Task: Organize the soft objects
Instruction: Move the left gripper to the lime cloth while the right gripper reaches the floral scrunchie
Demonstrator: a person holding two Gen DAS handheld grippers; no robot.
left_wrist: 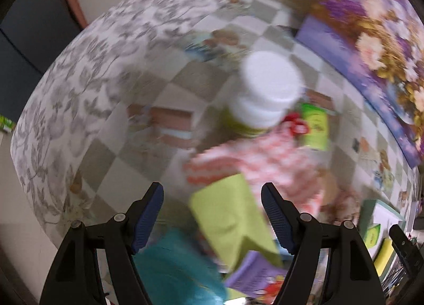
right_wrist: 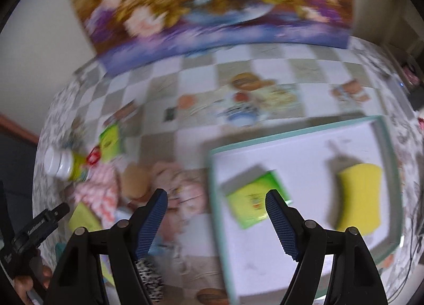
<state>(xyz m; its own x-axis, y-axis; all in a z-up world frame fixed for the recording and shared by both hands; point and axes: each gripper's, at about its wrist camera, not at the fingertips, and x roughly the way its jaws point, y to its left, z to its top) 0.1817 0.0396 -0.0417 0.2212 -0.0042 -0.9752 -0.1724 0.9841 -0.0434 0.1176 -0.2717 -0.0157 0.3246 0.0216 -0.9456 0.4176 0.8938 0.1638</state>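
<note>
Yellow sponge point(right_wrist: 360, 196) and a green soft square point(right_wrist: 251, 205) lie in the white tray with the teal rim point(right_wrist: 291, 132); I see that well only from my right side. My left view shows a green folded cloth point(left_wrist: 233, 218) beside a red-and-white checked cloth point(left_wrist: 254, 161). My left hand-held gripper point(left_wrist: 212, 214) and right hand-held gripper point(right_wrist: 216, 221) are both spread apart, holding nothing, above the checkered desk point(right_wrist: 238, 66).

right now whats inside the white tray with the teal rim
Inside the tray, two things show: a green packet on its left half and a yellow sponge on its right. The right gripper fingers cover part of the tray's near floor, so anything there is hidden.
</note>
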